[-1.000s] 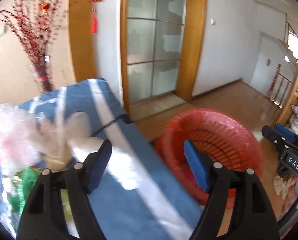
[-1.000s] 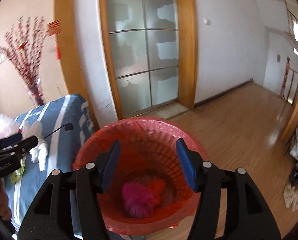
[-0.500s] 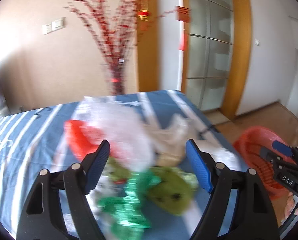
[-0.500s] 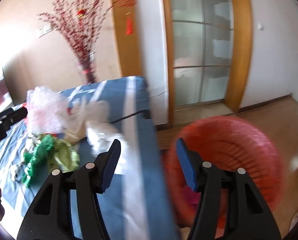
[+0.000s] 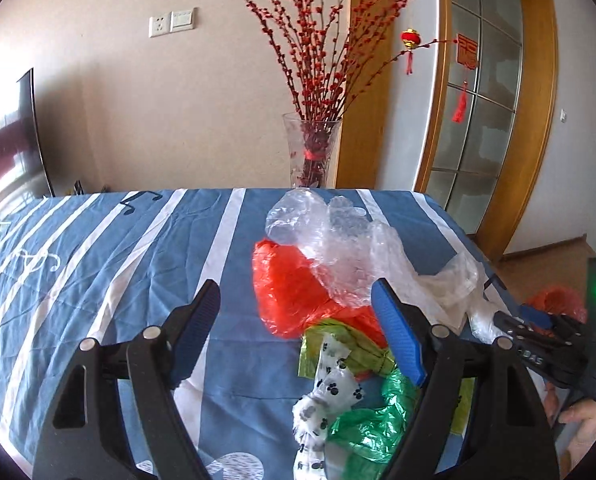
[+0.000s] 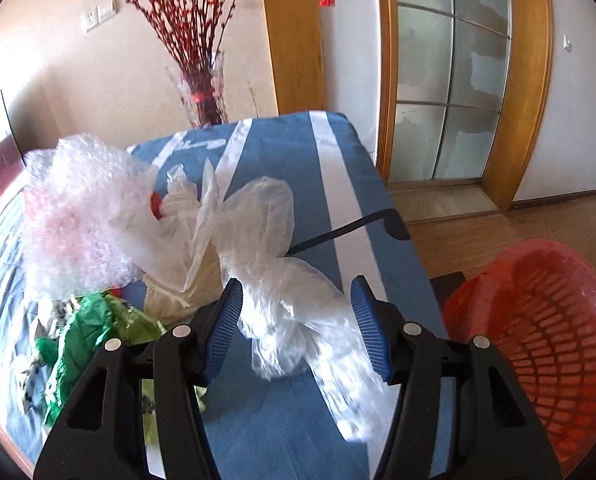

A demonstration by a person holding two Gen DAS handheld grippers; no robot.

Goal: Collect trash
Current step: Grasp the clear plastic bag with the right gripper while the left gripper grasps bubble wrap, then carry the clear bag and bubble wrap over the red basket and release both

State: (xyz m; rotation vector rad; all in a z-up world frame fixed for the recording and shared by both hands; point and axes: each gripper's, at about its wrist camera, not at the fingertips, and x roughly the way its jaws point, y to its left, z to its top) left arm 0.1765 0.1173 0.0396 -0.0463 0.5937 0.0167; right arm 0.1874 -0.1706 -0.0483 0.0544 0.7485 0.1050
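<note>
A pile of trash lies on the blue striped tablecloth (image 5: 98, 260): a red plastic bag (image 5: 286, 288), clear bubble wrap (image 5: 338, 240), a yellow-green wrapper (image 5: 346, 344), a paw-print wrapper (image 5: 330, 392) and a green bag (image 5: 370, 428). My left gripper (image 5: 296, 300) hovers open over the pile's near side, holding nothing. My right gripper (image 6: 298, 292) is open above a crumpled clear plastic bag (image 6: 290, 312), which lies in line with the gap between its fingers. The bubble wrap (image 6: 78, 216) and green bag (image 6: 82, 328) sit to its left. The right gripper (image 5: 538, 332) also shows at the left view's right edge.
A red mesh basket (image 6: 538, 340) lined with a red bag stands on the wooden floor just right of the table edge. A black cable (image 6: 338, 232) crosses the cloth behind the clear bag. A glass vase (image 5: 312, 152) of red branches stands behind the table's far edge.
Both grippers swung left from over the red basket to the trash pile on the table. The basket has slid to the right edge of both views. Both jaws kept their spread.
</note>
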